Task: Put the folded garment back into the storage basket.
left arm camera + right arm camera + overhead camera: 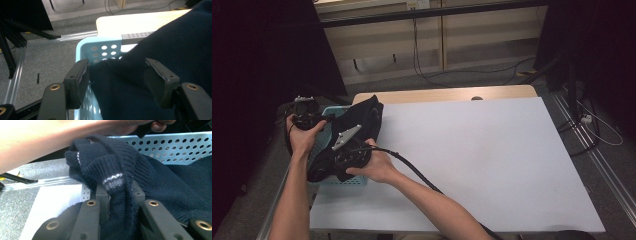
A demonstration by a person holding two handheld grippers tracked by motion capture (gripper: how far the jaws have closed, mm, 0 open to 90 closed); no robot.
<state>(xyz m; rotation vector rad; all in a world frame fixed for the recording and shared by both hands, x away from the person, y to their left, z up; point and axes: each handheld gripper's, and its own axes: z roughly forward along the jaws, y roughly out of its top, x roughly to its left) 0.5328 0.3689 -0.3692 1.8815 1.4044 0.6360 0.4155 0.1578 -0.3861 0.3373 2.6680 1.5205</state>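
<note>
A dark navy knit sweater with a thin white stripe hangs over and into a light blue perforated basket at the table's left edge. My right gripper sits low on the sweater. In the right gripper view its jaws are shut on a ribbed fold of the sweater in front of the basket wall. My left gripper is at the basket's far left side. Its jaws stand apart over the basket rim, and loose sweater cloth lies between the pads unpinched.
The white table top stretches to the right of the basket. A wooden strip runs along its far edge. Grey floor, metal rails and cables lie beyond and to the left. The right gripper's cable trails along the forearm.
</note>
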